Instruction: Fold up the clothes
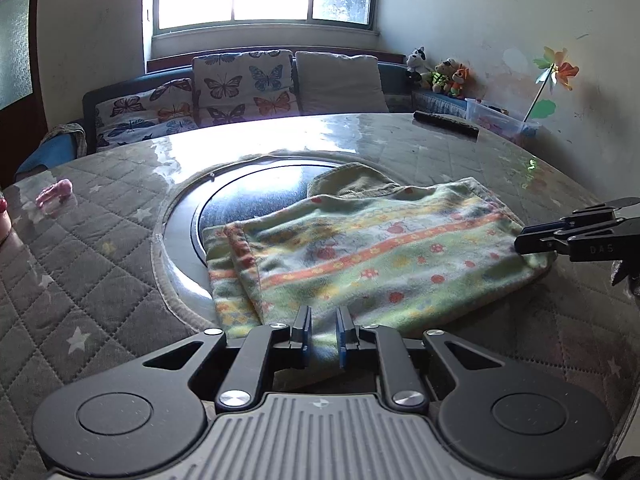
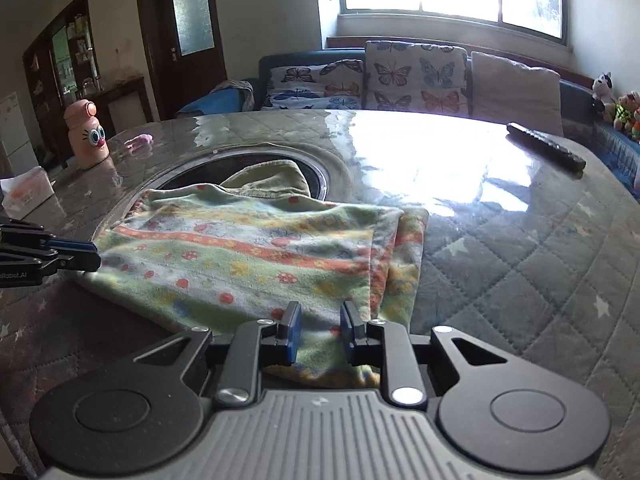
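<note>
Folded patterned garment (image 1: 372, 252) lying on the quilted round table (image 1: 100, 264), partly over its dark central disc (image 1: 256, 196). Left gripper (image 1: 323, 334) and right gripper (image 2: 318, 332) each stand at the near edge, jaws slightly parted with cloth between the pads; a firm grip cannot be told

Folded garment (image 1: 372, 252), quilted table (image 1: 100, 272), perhaps ungripped

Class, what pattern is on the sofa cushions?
Multicoloured butterflies on white cushions; clearest in the right wrist view.
</note>
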Demonstrator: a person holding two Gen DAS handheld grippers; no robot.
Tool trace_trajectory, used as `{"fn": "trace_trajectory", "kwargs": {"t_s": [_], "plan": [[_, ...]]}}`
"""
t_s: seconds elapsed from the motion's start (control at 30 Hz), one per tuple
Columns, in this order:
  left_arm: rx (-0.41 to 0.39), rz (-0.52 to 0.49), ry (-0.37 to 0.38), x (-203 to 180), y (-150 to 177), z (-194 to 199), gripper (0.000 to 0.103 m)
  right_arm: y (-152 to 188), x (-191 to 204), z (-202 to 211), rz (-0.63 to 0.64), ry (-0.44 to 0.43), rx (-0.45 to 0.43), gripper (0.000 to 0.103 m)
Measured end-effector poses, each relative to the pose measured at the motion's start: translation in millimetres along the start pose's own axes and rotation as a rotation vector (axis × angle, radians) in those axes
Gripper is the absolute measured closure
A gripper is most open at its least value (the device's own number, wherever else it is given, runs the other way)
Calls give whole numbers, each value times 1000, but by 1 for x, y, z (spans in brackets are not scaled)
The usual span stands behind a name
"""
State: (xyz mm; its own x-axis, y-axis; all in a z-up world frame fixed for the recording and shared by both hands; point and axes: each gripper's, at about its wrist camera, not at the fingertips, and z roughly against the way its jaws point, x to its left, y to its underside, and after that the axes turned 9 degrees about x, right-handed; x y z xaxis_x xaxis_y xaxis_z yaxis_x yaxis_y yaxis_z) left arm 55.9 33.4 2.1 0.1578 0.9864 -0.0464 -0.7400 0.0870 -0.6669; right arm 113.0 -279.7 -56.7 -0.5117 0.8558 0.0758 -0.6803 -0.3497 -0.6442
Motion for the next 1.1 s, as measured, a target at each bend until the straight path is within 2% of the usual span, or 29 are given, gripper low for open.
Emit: {"fn": "trace_trajectory", "kwargs": {"t_s": [0.13, 0.27, 0.47, 0.73, 0.9, 1.0, 1.07, 1.1], "plan": [[-7, 17, -5, 5, -9, -5, 87, -10, 3, -2, 18, -19, -19, 81], [33, 46, -20, 18, -10, -16, 87, -13, -3, -15, -4, -15, 5, 81], [13, 26, -19, 21, -23, -14, 87, -27, -8, -18, 5, 7, -2, 81], [25, 22, -29, 28, -57, -41, 87, -62, -19, -50, 6, 15, -8, 81], [57, 12, -69, 35, -67, -63, 87, -68, -28, -68, -9, 24, 14, 83], [65, 28, -60, 42, -66, -68, 87, -67, -30, -67, -16, 27, 10, 85], [58, 24, -58, 40, -68, -66, 86, -70, -26, -65, -5, 28, 0, 83], [55, 22, -58, 39, -69, -65, 81, -72, -24, -64, 1, 22, -5, 83]]}}
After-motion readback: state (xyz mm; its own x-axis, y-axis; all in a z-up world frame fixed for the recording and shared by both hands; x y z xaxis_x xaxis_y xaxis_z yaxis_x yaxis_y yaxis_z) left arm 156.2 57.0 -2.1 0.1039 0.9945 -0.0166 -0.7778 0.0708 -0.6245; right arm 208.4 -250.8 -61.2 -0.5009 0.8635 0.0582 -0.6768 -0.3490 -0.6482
